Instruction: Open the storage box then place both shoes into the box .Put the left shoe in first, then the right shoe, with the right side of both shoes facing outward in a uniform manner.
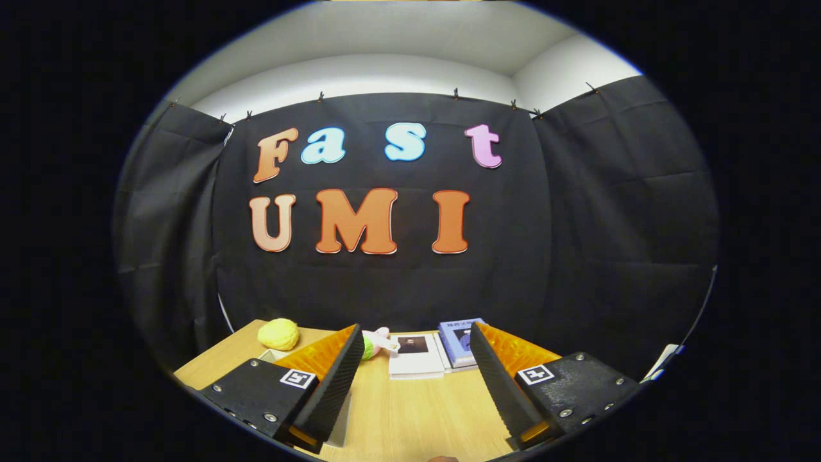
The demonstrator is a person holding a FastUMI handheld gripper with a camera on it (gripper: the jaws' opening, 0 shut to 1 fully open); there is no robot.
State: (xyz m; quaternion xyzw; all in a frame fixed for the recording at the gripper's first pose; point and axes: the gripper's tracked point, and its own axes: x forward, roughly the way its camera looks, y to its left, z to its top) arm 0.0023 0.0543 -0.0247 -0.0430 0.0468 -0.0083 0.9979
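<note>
The gripper [417, 378] is held up over the near end of the wooden tabletop [410, 417], its two fingers spread wide with nothing between them but bare wood. Each finger carries a small square marker on its base.

Tucked under and behind the left finger is a pale, box-like thing [272, 354]; a white corner shows beside the finger and a pale edge runs below it. That may be the storage box, but the finger covers most of it and I cannot tell whether it is open or closed. I cannot make out the shoes from here.

Just beyond the fingertips, toward the far side of the tabletop, lies a white book [415, 362] with a dark picture on its cover, and a blue book [460, 343] lies touching it on the right, partly hidden by the right finger. Left of the white book a small plush toy [378, 341], white and green, peeks out past the left fingertip. Further left, near the far edge, sits a yellow, rounded, wrinkled ball [278, 333].

Behind everything hangs the black cloth wall [577, 256], clipped along its top, with white wall above it.
</note>
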